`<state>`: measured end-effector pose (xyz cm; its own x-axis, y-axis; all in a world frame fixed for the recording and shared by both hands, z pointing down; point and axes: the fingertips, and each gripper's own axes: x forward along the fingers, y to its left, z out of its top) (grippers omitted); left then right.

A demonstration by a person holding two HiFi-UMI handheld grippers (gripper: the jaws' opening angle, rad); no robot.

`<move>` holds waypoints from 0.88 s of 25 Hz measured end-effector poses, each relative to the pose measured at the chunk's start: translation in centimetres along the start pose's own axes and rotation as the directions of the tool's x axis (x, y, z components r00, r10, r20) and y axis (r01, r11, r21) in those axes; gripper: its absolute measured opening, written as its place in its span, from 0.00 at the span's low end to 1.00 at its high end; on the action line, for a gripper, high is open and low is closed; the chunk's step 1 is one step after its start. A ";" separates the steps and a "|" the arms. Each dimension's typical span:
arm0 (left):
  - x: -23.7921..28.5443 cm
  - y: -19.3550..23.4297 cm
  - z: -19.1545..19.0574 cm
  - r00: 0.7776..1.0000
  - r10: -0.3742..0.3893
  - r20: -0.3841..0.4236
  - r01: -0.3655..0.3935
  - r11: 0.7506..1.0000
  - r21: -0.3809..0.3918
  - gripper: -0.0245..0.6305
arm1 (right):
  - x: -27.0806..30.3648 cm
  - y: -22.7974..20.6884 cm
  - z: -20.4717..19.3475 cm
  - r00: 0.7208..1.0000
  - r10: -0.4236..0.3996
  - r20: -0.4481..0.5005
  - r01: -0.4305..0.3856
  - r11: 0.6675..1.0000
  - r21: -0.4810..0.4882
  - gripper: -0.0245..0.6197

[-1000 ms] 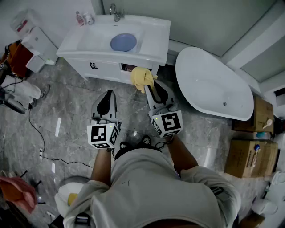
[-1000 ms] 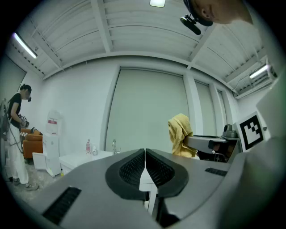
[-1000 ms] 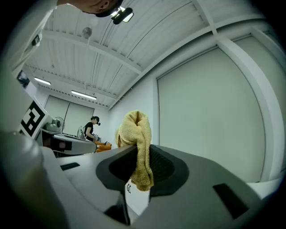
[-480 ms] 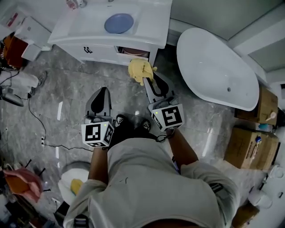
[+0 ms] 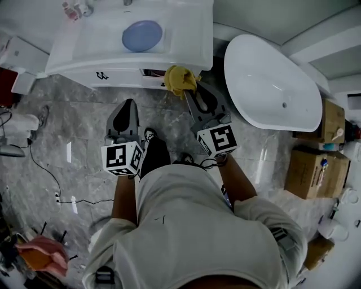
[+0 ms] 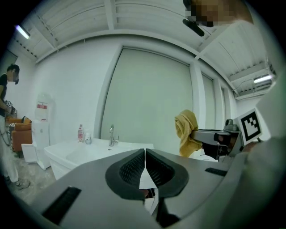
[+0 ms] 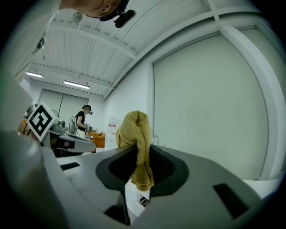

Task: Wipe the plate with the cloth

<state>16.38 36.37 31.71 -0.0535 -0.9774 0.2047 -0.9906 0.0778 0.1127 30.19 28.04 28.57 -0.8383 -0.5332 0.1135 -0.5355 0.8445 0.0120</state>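
Note:
A blue plate (image 5: 141, 35) lies in the basin of the white washstand (image 5: 186, 45) at the top of the head view. A yellow cloth (image 5: 180, 79) is bunched at the tip of my right gripper (image 5: 190, 92), whose jaws are shut on it, just in front of the washstand's front edge. The right gripper view has the cloth (image 7: 136, 143) hanging between the jaws. My left gripper (image 5: 125, 107) is shut with nothing in it, over the floor short of the washstand. In the left gripper view (image 6: 145, 156) the cloth (image 6: 187, 132) shows to the right.
A white bathtub (image 5: 271, 90) stands to the right of the washstand. Cardboard boxes (image 5: 307, 172) sit at the far right. Small bottles (image 5: 76, 8) stand on the washstand's left corner, and a tap (image 6: 111, 134) rises behind the basin. Cables (image 5: 51, 175) trail over the grey marble floor. A person (image 7: 82, 120) stands far off.
The person has stepped toward the washstand. Both grippers have come closer to it, the right one carrying the cloth up to its front edge.

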 end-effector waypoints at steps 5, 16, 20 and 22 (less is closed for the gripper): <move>3.5 6.5 0.5 0.997 -0.059 -0.042 0.058 0.998 -0.039 0.07 | 7.0 -0.4 2.0 0.999 -0.052 -0.011 0.052 0.999 0.015 0.16; 10.1 16.2 0.4 0.981 -0.155 -0.116 0.150 0.987 -0.049 0.07 | 18.3 -0.5 2.0 0.991 -0.114 -0.076 0.112 0.993 -0.030 0.16; 13.3 18.1 0.8 0.980 -0.147 -0.130 0.143 0.989 -0.042 0.07 | 21.6 -2.5 1.7 0.988 -0.127 -0.085 0.125 0.992 -0.027 0.16; 15.0 19.1 1.0 0.979 -0.147 -0.142 0.143 0.989 -0.036 0.07 | 23.5 -3.5 1.3 0.987 -0.131 -0.093 0.130 0.991 -0.020 0.16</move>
<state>-3.48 22.97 35.99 0.1113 -0.9402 0.3219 -0.9829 -0.0562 0.1755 12.27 12.47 29.92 -0.7476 -0.6326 0.2024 -0.6379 0.7687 0.0465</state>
